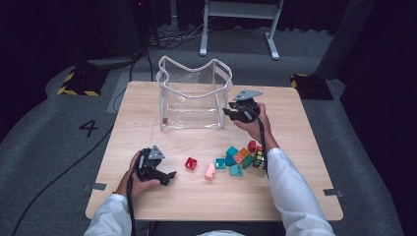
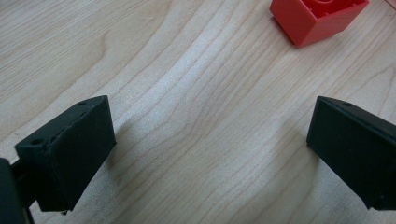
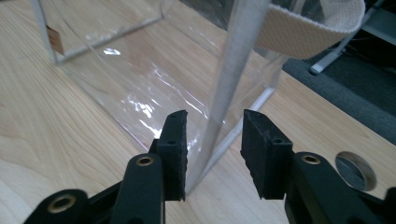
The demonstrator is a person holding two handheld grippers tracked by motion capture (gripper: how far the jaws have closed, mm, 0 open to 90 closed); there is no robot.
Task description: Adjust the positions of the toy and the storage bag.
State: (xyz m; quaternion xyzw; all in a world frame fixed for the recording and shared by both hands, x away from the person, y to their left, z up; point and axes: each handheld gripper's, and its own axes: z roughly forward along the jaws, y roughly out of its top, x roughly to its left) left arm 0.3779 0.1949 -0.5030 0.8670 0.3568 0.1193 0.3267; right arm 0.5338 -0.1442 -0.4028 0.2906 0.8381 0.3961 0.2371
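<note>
right tool: parked at the near right corner of the clear bag, about 2 o'clock from the middle of the bench in the high view. Jaws are apart with the bag's grey-white corner seam standing up between them. The left pad looks right up against the plastic, and there's a visible gap on the other side, so it's not clamped.

left tool: sitting low at roughly 8 o'clock on the bench, held in the person's left hand. Jaws wide apart, nothing but bare wood between them in its own view.

clear bag: upright and open-topped at 12 o'clock on the bench, see-through walls with pale trim. The webbing handle droops over the rim at about 1 o'clock in the right gripper view. There's a small brown tag on a far corner edge. Can't tell if anything's inside.

red block: lying just ahead of the left tool, at 1 o'clock in the left gripper view, well clear of both jaws.

pink block: just past the red one, at 6 o'clock from the bag.

block pile: teal, orange, green and red pieces bunched together at about 4 o'clock from the bench's middle.

puzzle cube: multicoloured, right beside the pile, just by the right forearm's sleeve.

bench: light wood.
</note>
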